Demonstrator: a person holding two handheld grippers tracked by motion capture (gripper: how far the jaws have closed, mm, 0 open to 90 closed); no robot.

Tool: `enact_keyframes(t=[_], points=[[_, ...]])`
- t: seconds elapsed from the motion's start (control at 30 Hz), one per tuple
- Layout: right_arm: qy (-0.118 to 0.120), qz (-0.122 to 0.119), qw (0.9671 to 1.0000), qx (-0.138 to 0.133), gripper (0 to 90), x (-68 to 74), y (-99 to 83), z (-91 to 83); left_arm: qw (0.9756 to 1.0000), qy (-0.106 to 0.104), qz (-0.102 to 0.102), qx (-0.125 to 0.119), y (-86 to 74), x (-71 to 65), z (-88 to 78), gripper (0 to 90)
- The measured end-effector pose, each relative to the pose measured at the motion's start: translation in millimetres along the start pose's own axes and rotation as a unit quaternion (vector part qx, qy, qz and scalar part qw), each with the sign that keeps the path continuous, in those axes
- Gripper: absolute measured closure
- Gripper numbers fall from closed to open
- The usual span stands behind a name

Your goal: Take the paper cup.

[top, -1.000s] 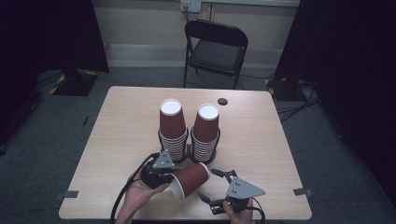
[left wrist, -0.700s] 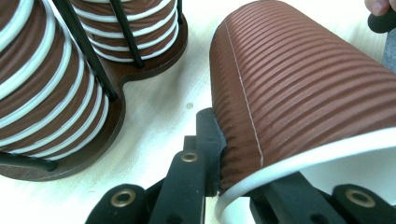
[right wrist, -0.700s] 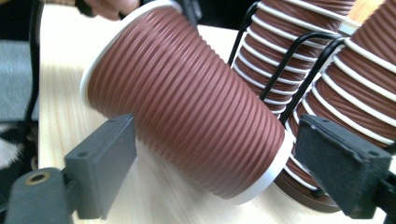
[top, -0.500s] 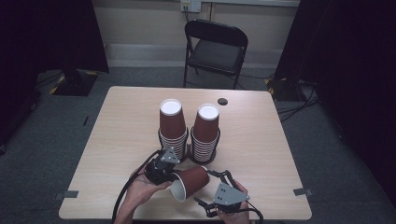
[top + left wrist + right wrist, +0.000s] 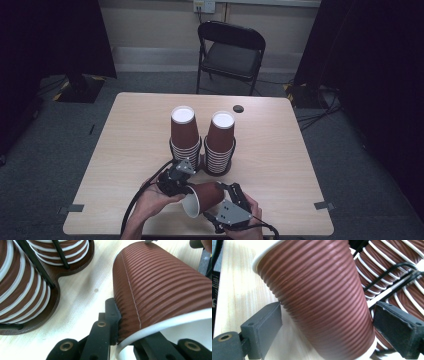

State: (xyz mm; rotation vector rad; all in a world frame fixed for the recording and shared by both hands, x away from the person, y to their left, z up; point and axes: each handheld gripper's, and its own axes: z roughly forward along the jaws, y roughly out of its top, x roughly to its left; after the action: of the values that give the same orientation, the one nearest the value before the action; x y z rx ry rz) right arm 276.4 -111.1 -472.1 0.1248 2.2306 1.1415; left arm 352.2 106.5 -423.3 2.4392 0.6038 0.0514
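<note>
The cup (image 5: 205, 197) was held on its side, just above the desk (image 5: 280, 165), clamped at the rim by the left gripper (image 5: 176, 181): one finger (image 5: 110, 315) was pressed on the ribbed outer wall, the other was set inside the white mouth. Its long axis ran from the left fingers across toward the right gripper (image 5: 231, 206), base end first. The right fingers (image 5: 262, 325) had just been opening and stood wide, one on each side of the cup's body, with a gap seen at both pads. So the right hand was judged the nearer for any pull on the base end, the cup lying straight between its fingers. Beyond the fingers, two stacks (image 5: 202, 142) of cups stood upright in a wire holder. The desk was pale wood; a folding chair (image 5: 231, 50) stood behind it, on grey carpet.
</note>
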Motion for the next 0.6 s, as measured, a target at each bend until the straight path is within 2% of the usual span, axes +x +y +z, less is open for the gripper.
enact_keyframes(t=[0.33,0.37,0.47,0.53,0.6], points=[[-0.007,-0.025,0.9996,0.003,7.0,8.5,8.6,12.2,1.0000,-0.007,-0.003,-0.003,1.4,1.7,-0.7,86.6],[-0.010,-0.027,0.9996,0.005,6.9,9.1,9.1,13.4,0.9999,-0.009,-0.012,-0.008,1.1,1.2,-0.2,86.6],[-0.015,-0.034,0.9993,0.006,6.9,10.5,11.6,17.4,0.9997,-0.017,-0.013,-0.015,1.8,1.1,-0.4,86.7],[-0.026,-0.037,0.9990,0.008,6.7,11.8,14.0,20.1,0.9996,-0.013,-0.018,-0.016,1.8,1.9,-0.9,86.7],[-0.026,-0.037,0.9989,0.009,6.7,11.4,14.8,21.3,0.9996,-0.014,-0.020,-0.017,1.7,3.3,-1.6,86.7]])
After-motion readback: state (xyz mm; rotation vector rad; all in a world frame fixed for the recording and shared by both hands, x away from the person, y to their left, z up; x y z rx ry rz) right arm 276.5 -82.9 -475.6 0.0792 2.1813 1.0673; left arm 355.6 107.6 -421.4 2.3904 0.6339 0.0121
